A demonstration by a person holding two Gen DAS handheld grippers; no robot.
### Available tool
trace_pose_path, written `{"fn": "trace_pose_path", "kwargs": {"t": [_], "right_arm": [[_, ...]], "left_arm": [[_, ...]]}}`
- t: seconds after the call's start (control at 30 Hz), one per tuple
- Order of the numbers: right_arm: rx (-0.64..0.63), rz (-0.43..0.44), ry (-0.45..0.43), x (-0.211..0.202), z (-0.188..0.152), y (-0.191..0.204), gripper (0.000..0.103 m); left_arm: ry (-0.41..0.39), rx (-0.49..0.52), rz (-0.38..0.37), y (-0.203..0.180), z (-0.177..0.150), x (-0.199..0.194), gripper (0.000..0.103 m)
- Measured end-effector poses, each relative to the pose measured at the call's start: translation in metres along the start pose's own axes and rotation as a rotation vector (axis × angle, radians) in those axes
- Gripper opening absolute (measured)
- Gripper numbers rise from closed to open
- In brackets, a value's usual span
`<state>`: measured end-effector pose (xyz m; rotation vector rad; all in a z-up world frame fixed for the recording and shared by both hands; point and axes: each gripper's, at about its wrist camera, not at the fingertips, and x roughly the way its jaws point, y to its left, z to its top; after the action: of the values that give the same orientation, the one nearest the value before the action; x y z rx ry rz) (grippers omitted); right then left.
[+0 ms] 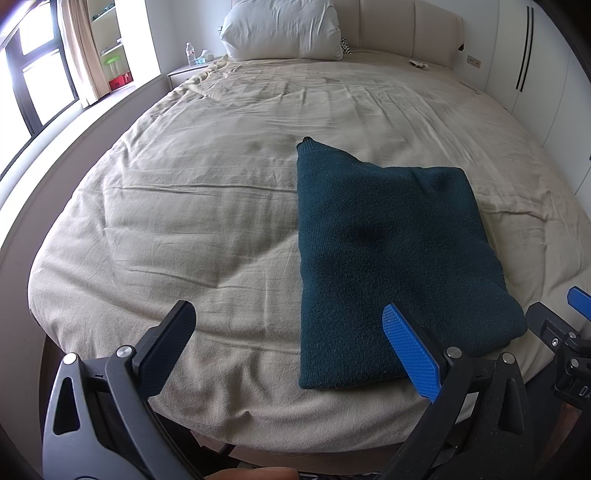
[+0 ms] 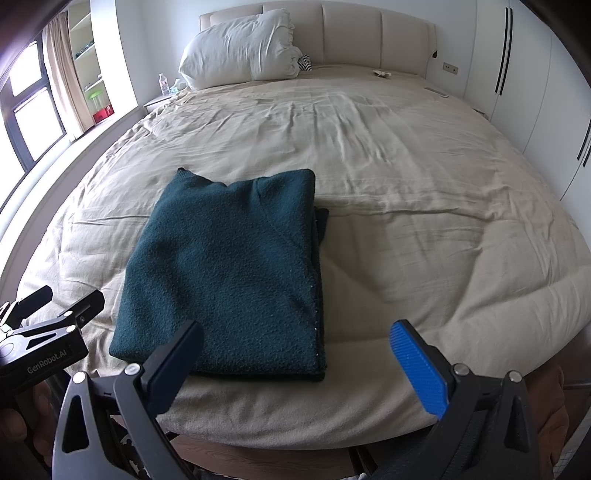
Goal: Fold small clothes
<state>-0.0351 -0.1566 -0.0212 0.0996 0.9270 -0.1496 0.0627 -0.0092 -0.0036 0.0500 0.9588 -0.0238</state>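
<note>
1. A dark teal knit sweater [image 1: 388, 258] lies folded into a rough rectangle on the beige bedspread [image 1: 184, 206], near the foot edge of the bed.
2. One ribbed corner of the sweater sticks out at its far left; the layered edges show along its right side in the right wrist view.
3. The left gripper [image 1: 291, 343] hovers above the foot of the bed, its fingers spread wide and holding nothing; its blue finger pad [image 1: 412, 354] overlaps the sweater's near edge in view.
4. The right gripper [image 2: 299, 362] also has its fingers wide apart and empty, near the sweater's near right corner.
5. A white pillow [image 2: 240, 51] leans against the padded headboard [image 2: 369, 33].
6. A water bottle [image 1: 190, 54] stands on the bedside table at the far left.
</note>
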Motion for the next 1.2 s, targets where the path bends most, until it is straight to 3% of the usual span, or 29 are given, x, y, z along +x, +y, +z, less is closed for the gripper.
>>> {"fn": "trace_pose_path", "kwargs": {"t": [1.2], "right_arm": [[0.000, 0.002, 0.006, -0.0001, -0.0034, 0.0025, 0.103]], "left_arm": [[0.005, 0.007, 0.002, 0.0022, -0.0031, 0.0043, 0.103]]}}
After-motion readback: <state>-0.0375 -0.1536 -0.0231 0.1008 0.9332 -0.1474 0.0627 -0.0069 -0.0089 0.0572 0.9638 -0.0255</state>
